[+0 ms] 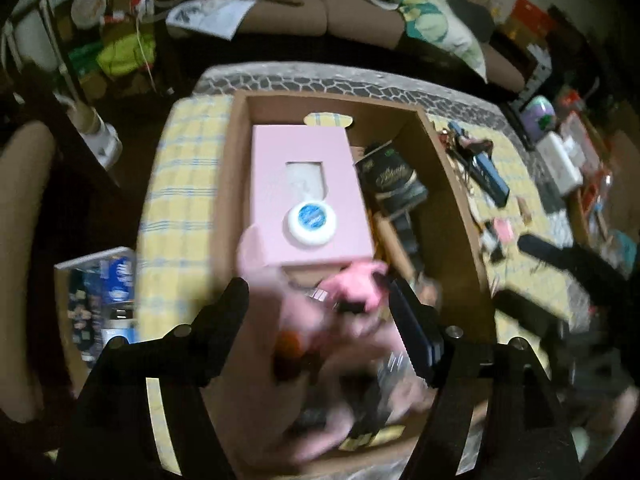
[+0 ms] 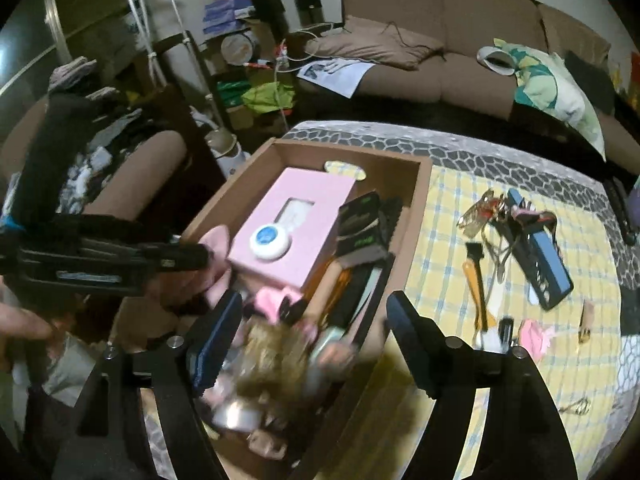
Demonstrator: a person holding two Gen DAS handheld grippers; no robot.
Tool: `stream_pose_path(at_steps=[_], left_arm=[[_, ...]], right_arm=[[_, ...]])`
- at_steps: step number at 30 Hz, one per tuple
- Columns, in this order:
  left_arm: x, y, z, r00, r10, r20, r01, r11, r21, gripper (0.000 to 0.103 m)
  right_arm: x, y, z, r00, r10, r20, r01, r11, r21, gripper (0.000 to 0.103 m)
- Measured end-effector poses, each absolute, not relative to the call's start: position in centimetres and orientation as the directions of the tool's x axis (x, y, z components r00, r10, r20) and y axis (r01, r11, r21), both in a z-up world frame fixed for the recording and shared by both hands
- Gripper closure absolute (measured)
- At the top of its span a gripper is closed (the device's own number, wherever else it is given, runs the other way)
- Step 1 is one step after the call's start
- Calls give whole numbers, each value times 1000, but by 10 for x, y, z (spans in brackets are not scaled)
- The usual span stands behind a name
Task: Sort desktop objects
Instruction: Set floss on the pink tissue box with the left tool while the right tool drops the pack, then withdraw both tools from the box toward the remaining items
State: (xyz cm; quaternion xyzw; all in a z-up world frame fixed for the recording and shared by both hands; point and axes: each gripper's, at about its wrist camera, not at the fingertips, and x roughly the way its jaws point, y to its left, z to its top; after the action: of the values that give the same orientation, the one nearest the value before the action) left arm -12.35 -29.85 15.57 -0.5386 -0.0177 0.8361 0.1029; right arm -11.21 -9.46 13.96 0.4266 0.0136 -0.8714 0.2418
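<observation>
An open cardboard box [image 1: 336,100] [image 2: 348,148] stands on the yellow checked cloth [image 2: 448,216]. It holds a pink tissue box [image 1: 272,184] [image 2: 296,196] with a white round jar [image 1: 307,220] [image 2: 267,242] on top, and a dark packet [image 1: 390,178] [image 2: 358,224] beside it. My left gripper [image 1: 320,296] hangs open over the box's near end, above a blurred pink soft toy [image 1: 352,284] that its pads do not press. My right gripper [image 2: 314,312] is open over the same end, above a blond-haired doll [image 2: 272,352]. The left gripper [image 2: 180,256] shows side-on in the right wrist view.
Right of the box, loose items lie on the cloth: a blue case [image 2: 540,268] [image 1: 486,176], a yellow-handled brush [image 2: 476,280], a bunch of keys [image 2: 480,208], a small pink piece [image 2: 534,336]. A brown sofa [image 2: 440,40] runs behind the table. Cluttered shelves stand at the far left.
</observation>
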Motion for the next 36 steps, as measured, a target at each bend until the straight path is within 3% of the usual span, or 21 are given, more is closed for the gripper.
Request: stream_pose_path(at_steps=[6, 8, 12, 17, 25, 30, 31, 34, 36], left_arm=[[-70, -325, 162, -476, 100, -874, -120, -992, -48, 36], [-61, -324, 152, -473, 113, -874, -121, -991, -63, 47], [-56, -310, 129, -459, 51, -887, -130, -991, 10, 53], [-53, -302, 114, -470, 38, -882, -96, -995, 8, 79], [-48, -262, 99, -442, 136, -887, -128, -988, -88, 80], [-50, -254, 96, -427, 162, -890, -116, -986, -123, 76], [-49, -254, 99, -429, 168, -887, -115, -985, -131, 68], [-41, -260, 111, -466, 167, -869, -82, -986, -145, 32], [-34, -261, 122, -497, 176, -850, -78, -984, -158, 23]], right_arm=[[-78, -90, 133, -485, -459, -745, 460, -858, 229, 26], [-70, -90, 128, -464, -474, -748, 461, -850, 253, 26], [-54, -89, 124, -452, -479, -753, 463, -847, 262, 26], [-39, -81, 126, -459, -474, -751, 469, -848, 248, 26], [-31, -66, 120, -451, -483, -750, 450, -849, 276, 26], [-24, -60, 119, -450, -488, -748, 447, -848, 285, 26], [-21, -58, 119, -454, -488, -745, 443, -849, 287, 26], [-18, -51, 122, -470, -477, -743, 428, -859, 281, 26], [-14, -46, 125, -492, -460, -739, 417, -870, 264, 26]])
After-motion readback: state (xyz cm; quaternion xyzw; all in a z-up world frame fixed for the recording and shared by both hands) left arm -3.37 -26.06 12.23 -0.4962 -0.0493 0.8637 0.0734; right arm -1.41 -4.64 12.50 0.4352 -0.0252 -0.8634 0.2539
